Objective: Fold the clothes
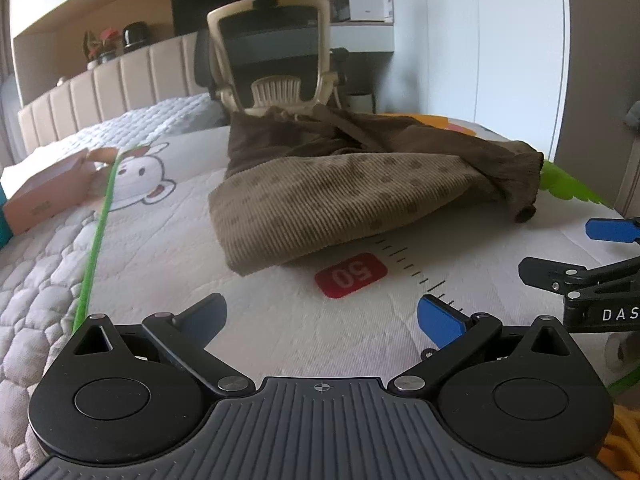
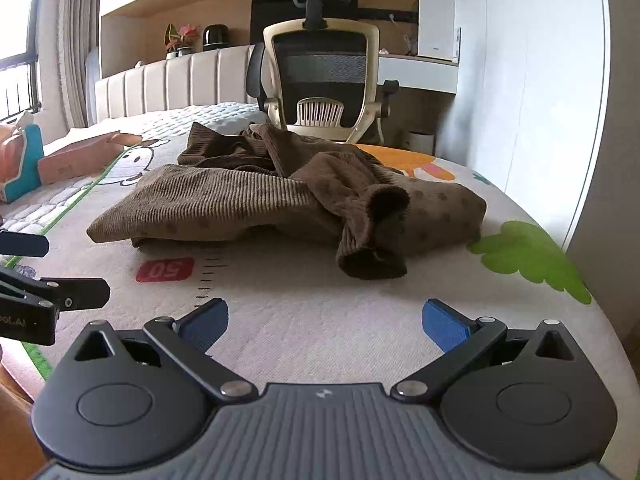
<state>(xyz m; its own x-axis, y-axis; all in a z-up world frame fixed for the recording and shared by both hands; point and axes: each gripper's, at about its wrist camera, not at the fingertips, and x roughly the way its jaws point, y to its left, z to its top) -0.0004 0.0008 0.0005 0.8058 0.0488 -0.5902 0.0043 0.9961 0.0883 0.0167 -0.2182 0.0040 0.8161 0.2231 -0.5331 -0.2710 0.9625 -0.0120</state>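
We see a crumpled brown ribbed corduroy garment with darker dots (image 2: 248, 200) lying on a white quilted bed mat (image 2: 320, 320), beyond a red "50" label (image 2: 165, 270); our left gripper (image 1: 320, 320) and right gripper (image 2: 325, 320) hover near it, blue-padded fingers (image 2: 444, 324) spread wide, grasping nothing; a beige mesh office chair (image 2: 324, 80) stands behind.

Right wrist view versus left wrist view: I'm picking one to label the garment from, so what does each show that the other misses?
Only the right wrist view shows the window and the open sleeve cuff facing the camera. Only the left wrist view shows the orange knitted fabric at its lower right corner. Both share the crumpled brown garment, the red 50 marker, the office chair and both open grippers: left gripper, right gripper.
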